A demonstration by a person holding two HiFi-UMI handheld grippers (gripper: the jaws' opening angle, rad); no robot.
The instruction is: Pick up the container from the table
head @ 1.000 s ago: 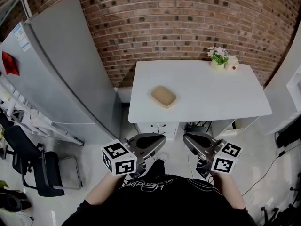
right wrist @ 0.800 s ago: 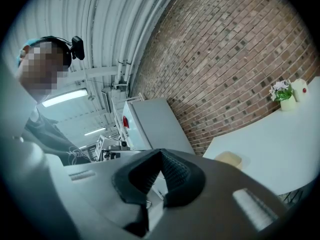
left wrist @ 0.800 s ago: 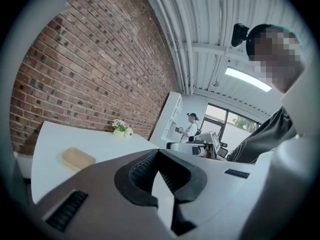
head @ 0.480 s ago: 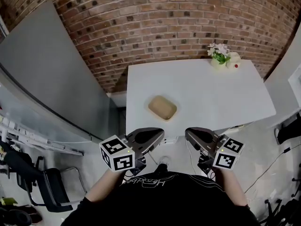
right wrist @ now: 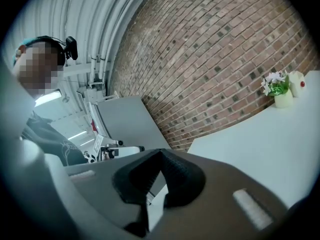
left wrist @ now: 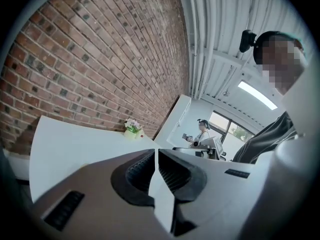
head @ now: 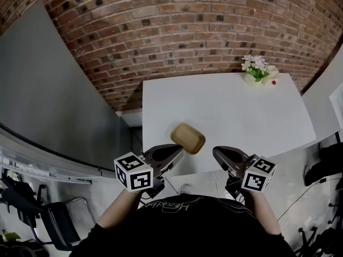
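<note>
A flat tan container (head: 188, 137) with rounded corners lies near the front edge of the white table (head: 241, 111) in the head view. My left gripper (head: 178, 153) is shut and empty, its tip just short of the container's near left side. My right gripper (head: 217, 155) is shut and empty too, at the table's front edge to the right of the container. In the left gripper view the shut left gripper (left wrist: 156, 154) points across the table top (left wrist: 65, 144). The right gripper (right wrist: 159, 156), seen in its own view, is likewise shut. The container shows in neither gripper view.
A small pot of flowers (head: 255, 68) and a white bottle with a red spot (head: 272, 76) stand at the table's far right corner. A brick wall (head: 177, 31) runs behind the table. A grey cabinet (head: 43, 95) stands to the left, a black chair (head: 37, 224) below it.
The table and container have drawn closer in the head view. Both grippers have moved forward from over the floor to the table's front edge, still shut.
</note>
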